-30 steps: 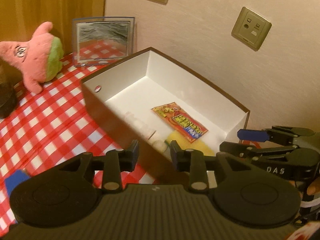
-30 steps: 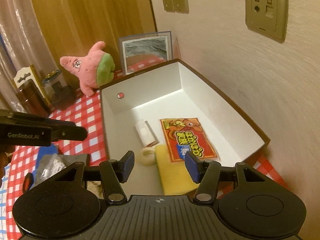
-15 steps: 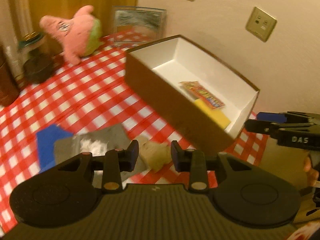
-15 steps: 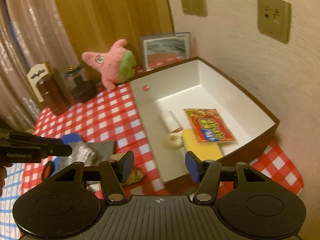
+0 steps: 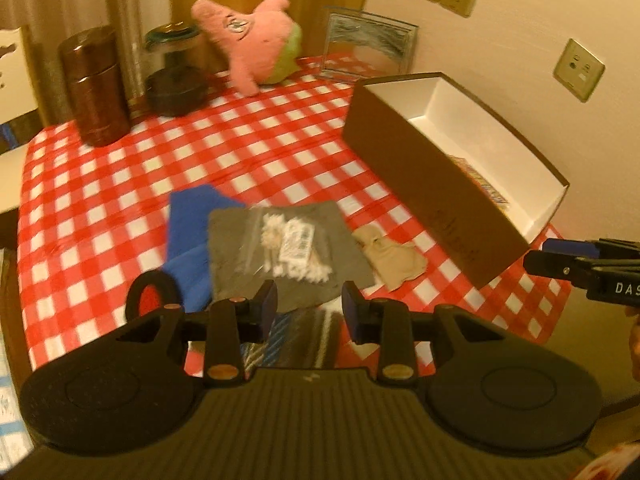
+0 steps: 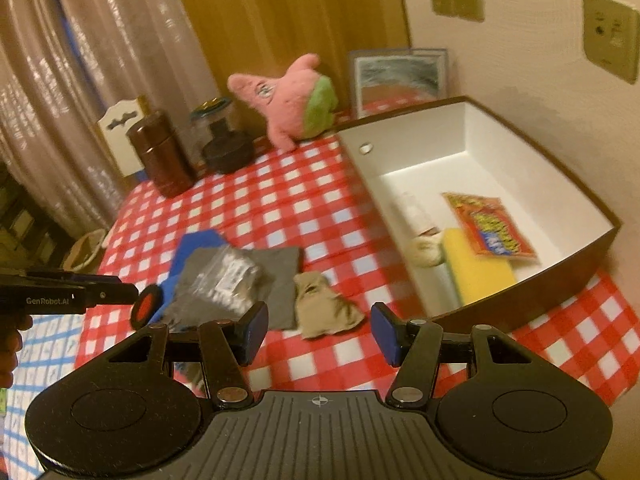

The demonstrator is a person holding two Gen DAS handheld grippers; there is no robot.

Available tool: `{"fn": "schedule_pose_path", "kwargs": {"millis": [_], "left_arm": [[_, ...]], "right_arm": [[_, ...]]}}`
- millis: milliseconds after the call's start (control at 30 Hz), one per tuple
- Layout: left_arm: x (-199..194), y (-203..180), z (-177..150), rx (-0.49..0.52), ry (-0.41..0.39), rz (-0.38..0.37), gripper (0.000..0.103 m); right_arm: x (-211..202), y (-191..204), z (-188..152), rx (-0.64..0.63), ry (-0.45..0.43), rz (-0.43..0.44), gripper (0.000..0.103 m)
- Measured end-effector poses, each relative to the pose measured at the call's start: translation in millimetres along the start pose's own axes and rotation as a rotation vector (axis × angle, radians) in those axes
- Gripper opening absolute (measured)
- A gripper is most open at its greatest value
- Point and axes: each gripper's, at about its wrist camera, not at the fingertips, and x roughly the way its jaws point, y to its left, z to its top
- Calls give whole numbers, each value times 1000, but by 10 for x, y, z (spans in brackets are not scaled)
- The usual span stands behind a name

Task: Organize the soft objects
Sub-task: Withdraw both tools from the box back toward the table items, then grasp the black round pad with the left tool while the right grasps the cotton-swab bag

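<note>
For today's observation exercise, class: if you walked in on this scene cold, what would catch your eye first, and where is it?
First, the red-and-white checked tablecloth covering the whole table. Next, the pink star-shaped plush toy with green shorts at the far edge, beside a framed picture leaning on the wall. On the right, an open brown box with a white inside holds a yellow sponge and an orange snack packet.
</note>
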Motion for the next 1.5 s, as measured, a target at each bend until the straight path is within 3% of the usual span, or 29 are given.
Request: {"fn": "schedule_pose_path", "kwargs": {"millis": [533, 1000, 1233, 1500], "left_arm": [[-121, 483, -437, -127, 15, 74, 31], [16, 817, -514, -164, 10, 168, 32], [177, 979, -483, -163, 11, 195, 46], [402, 1176, -408, -169, 26, 199, 50]], "right_arm": [[509, 402, -253, -43, 96, 92, 57], [980, 588, -209, -72, 127, 129, 57], [1245, 658, -89, -60, 124, 148, 57], [1551, 647, 18, -9, 145, 161, 60]]}}
